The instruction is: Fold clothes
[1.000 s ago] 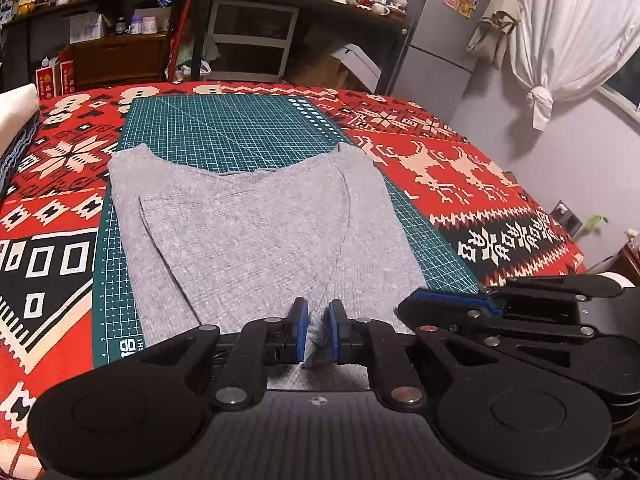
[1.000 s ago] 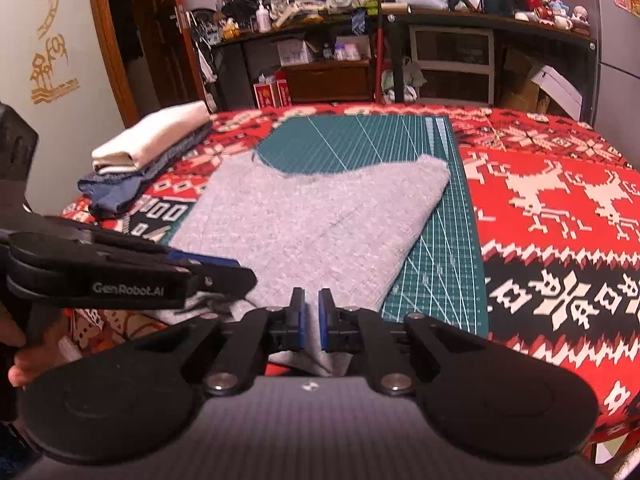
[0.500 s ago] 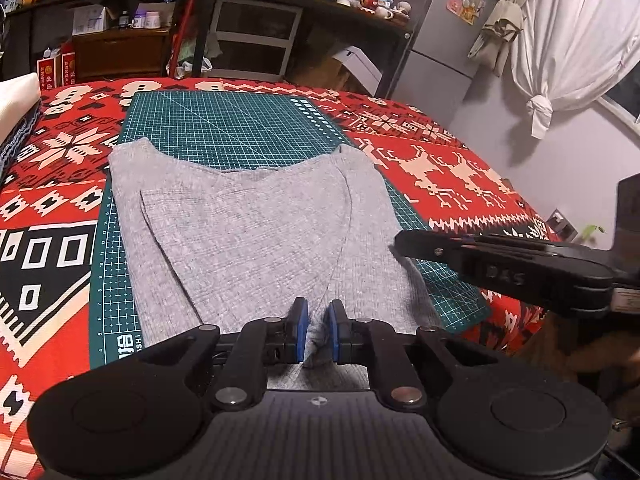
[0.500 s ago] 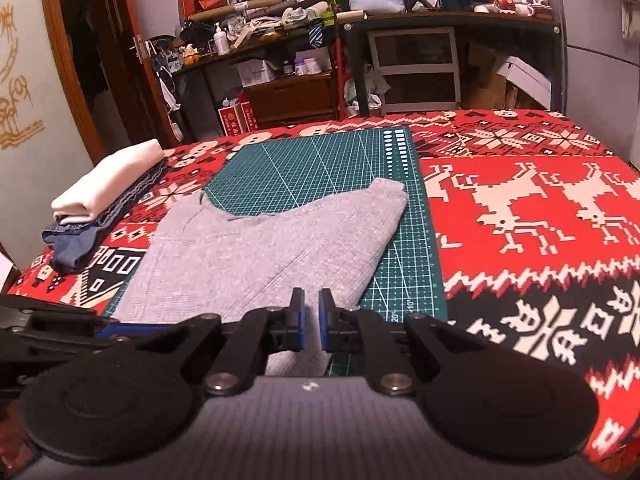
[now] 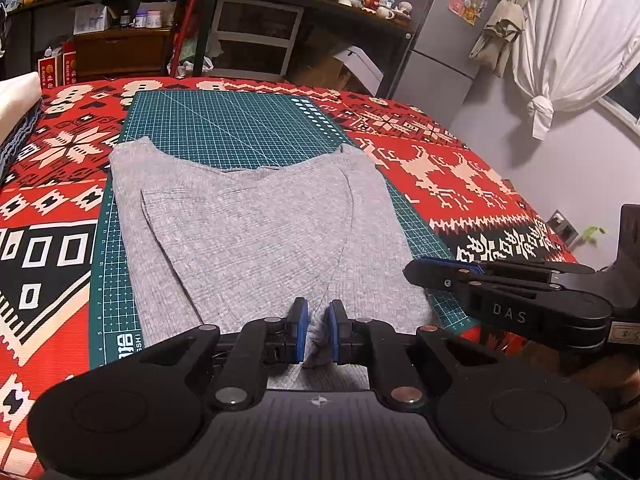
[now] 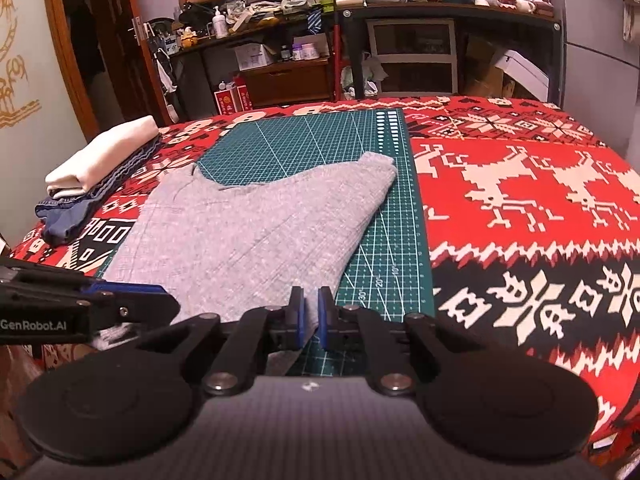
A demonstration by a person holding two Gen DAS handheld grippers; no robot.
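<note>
Right gripper (returned nearer) pinches grey garment's near hem.

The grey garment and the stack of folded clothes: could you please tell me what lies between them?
Only bare patterned blanket separates the grey garment from the folded stack, seen in the right wrist view.

The scene is viewed low from the near edge, close over the grey garment, facing the far shelves. The green cutting mat is shared by both wrist views.
</note>
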